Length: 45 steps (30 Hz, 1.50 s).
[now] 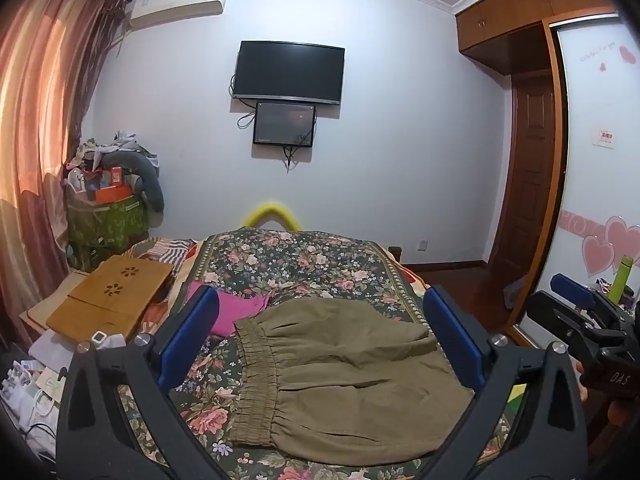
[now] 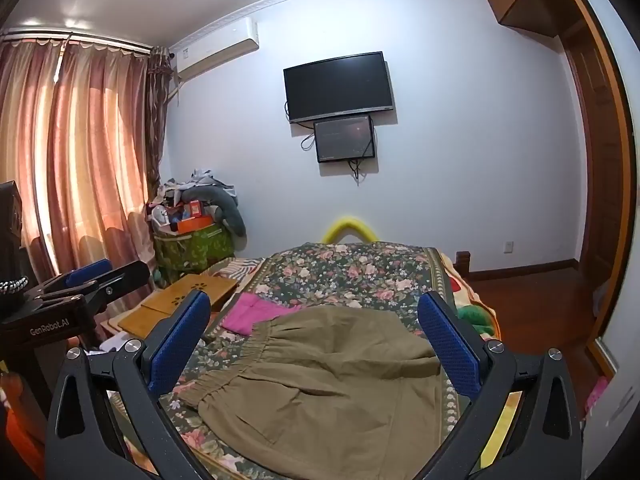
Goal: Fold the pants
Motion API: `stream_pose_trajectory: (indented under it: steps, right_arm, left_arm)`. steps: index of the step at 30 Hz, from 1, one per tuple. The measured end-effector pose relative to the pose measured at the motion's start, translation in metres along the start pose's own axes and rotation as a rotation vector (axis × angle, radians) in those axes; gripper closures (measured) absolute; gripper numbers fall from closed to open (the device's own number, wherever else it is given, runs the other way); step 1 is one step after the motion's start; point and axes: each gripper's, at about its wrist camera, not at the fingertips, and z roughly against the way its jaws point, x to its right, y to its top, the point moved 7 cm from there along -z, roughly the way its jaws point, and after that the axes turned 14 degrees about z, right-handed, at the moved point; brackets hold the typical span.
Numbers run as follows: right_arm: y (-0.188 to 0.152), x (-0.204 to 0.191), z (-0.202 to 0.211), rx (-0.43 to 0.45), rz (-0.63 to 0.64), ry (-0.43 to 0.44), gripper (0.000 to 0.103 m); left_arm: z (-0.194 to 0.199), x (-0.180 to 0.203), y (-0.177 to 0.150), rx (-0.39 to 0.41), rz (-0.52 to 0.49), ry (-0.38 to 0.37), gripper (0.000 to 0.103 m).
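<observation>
Here, item one: olive-khaki cloth pants with a gathered elastic waistband, lying folded into a compact, roughly square bundle on the floral-patterned bedspread at the near end of the bed, waistband toward the left. The bundle looks doubled over already, so the folding appears far along or finished; how many layers lie beneath cannot be told.

Item two: left hand-held gripper, black frame with blue pads, jaws spread wide apart and holding nothing. It hovers above the bundle, framing it, apparently clear of the cloth.

Item three: right hand-held gripper, same make, jaws likewise spread wide and empty, poised over the same bundle from the right side, probably released so the fold lies undisturbed.

Item four: bright pink folded cloth, just beyond the waistband, touching or partly tucked under the pants.

Item five: light bamboo lap tray with flower-shaped cut-outs, left of the bedspread, well apart from the pants.
</observation>
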Motion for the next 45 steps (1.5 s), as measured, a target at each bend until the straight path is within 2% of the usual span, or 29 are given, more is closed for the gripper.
stream_pose_trajectory:
  steps: [45]
  right_arm:
    - [0.002, 0.010, 0.005, -0.010, 0.007, -0.016, 0.000]
  left_arm:
    - [0.003, 0.005, 0.004, 0.012, -0.017, -0.008, 0.000]
